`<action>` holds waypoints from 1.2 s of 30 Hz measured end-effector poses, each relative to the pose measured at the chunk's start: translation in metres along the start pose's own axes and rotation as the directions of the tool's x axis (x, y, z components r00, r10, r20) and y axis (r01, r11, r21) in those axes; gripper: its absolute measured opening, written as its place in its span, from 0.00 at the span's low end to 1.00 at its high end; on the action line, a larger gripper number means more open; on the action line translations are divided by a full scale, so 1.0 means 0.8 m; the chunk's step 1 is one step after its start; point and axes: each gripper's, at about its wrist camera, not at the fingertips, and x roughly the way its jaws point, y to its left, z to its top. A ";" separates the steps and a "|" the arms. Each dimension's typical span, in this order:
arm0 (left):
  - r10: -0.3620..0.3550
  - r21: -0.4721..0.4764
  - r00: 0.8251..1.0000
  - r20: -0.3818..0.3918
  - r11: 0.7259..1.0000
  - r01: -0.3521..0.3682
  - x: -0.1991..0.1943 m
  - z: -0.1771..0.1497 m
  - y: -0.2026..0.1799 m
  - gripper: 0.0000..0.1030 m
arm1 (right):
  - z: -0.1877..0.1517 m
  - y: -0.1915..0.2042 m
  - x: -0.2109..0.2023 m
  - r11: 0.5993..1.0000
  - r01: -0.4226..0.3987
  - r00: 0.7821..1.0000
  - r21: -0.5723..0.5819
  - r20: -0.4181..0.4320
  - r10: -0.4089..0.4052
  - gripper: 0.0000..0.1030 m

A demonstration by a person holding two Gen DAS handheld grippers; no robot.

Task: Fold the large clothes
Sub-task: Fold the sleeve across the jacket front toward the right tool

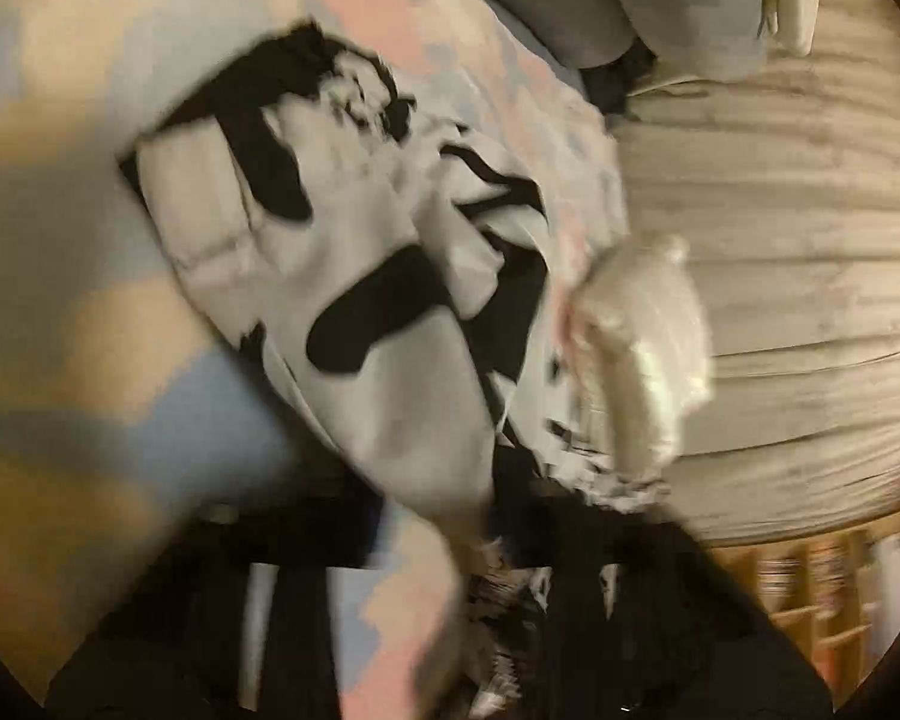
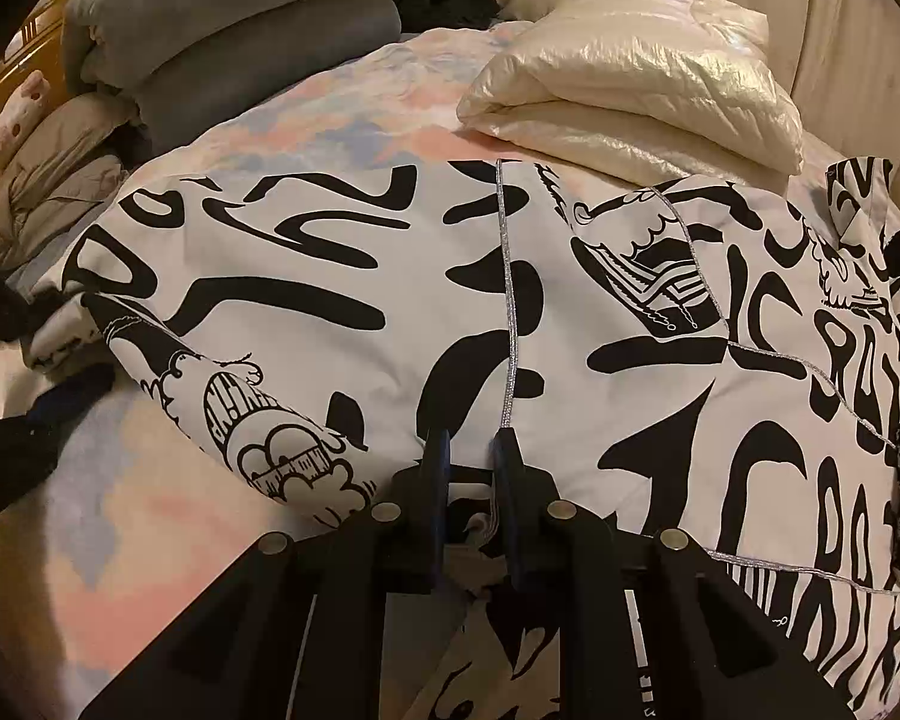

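Note:
A white padded jacket with bold black graffiti print (image 2: 306, 276) lies spread over the bed; the left wrist view, which is motion-blurred, shows it bunched up (image 1: 306, 252). My right gripper (image 2: 473, 450) sits at the jacket's near edge beside its silver zip line. Its jaws are narrow, with a fold of the fabric pinched between them. At the bottom of the left wrist view, my left gripper (image 1: 489, 540) has a strip of the jacket's fabric running down into its closed jaws.
A folded cream puffer jacket (image 2: 636, 78) (image 1: 642, 348) lies at the bed's far side. Rolled grey bedding (image 2: 234, 18) and a pink plush toy (image 2: 21, 114) lie far left. The pastel bed cover (image 2: 120, 510) shows near left, with dark clothes (image 2: 12, 450) on it.

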 end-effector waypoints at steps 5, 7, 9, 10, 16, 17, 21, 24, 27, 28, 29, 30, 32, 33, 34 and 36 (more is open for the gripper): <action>0.152 0.273 0.970 0.190 0.941 -0.200 -0.028 -0.019 -0.079 0.04 | -0.001 0.001 -0.004 1.000 -0.007 1.000 -0.007 0.001 0.007 0.16; 0.141 0.393 0.953 0.269 0.887 -0.243 -0.041 -0.036 -0.127 0.03 | 0.000 -0.001 -0.005 1.000 -0.019 1.000 -0.004 -0.001 0.019 0.16; 0.103 0.500 0.941 0.321 0.825 -0.261 -0.051 -0.060 -0.177 0.03 | 0.001 -0.003 -0.009 0.999 -0.033 0.999 0.001 -0.003 0.033 0.16; 0.084 0.539 0.939 0.334 0.800 -0.263 -0.053 -0.071 -0.196 0.03 | 0.002 -0.006 -0.011 0.999 -0.047 0.999 0.006 -0.005 0.047 0.16; -0.083 0.774 0.925 0.371 0.578 -0.258 -0.069 -0.174 -0.324 0.03 | -0.004 -0.040 -0.053 0.986 -0.148 0.989 0.072 0.010 0.147 0.16; -0.103 0.797 0.926 0.363 0.550 -0.252 -0.066 -0.192 -0.339 0.03 | -0.009 -0.053 -0.066 0.984 -0.155 0.988 0.084 0.019 0.154 0.16; -0.149 0.869 0.949 0.280 0.460 -0.184 -0.045 -0.272 -0.396 0.03 | -0.046 -0.126 -0.114 0.976 -0.130 0.991 0.176 0.039 0.126 0.16; -0.145 0.915 0.974 0.176 0.390 -0.108 -0.002 -0.350 -0.421 0.03 | -0.090 -0.203 -0.144 0.953 -0.089 0.996 0.291 0.042 0.080 0.16; -0.098 0.945 0.993 0.072 0.324 -0.037 0.054 -0.429 -0.421 0.03 | -0.149 -0.291 -0.177 0.905 -0.017 0.999 0.425 0.033 0.004 0.16; -0.071 0.952 0.997 0.044 0.306 -0.020 0.073 -0.452 -0.417 0.03 | -0.171 -0.321 -0.187 0.886 0.017 0.999 0.463 0.021 -0.030 0.16; -0.025 0.958 1.000 0.006 0.286 0.001 0.099 -0.477 -0.409 0.03 | -0.191 -0.347 -0.195 0.868 0.048 0.998 0.495 0.008 -0.060 0.16; 0.016 0.962 1.000 -0.020 0.274 0.015 0.117 -0.494 -0.400 0.03 | -0.207 -0.366 -0.199 0.855 0.067 0.997 0.514 -0.003 -0.077 0.16; 0.135 0.966 0.988 -0.081 0.254 0.044 0.161 -0.533 -0.376 0.03 | -0.243 -0.407 -0.209 0.820 0.108 0.994 0.562 -0.035 -0.107 0.16; 0.216 0.964 0.968 -0.125 0.257 0.067 0.187 -0.552 -0.361 0.04 | -0.257 -0.420 -0.211 0.810 0.111 0.993 0.575 -0.041 -0.108 0.16; 0.265 0.962 0.953 -0.148 0.263 0.076 0.200 -0.560 -0.348 0.06 | -0.271 -0.434 -0.215 0.797 0.114 0.993 0.592 -0.048 -0.106 0.16; 0.330 0.958 0.928 -0.176 0.274 0.084 0.216 -0.569 -0.329 0.14 | -0.288 -0.448 -0.217 0.789 0.104 0.994 0.606 -0.050 -0.093 0.21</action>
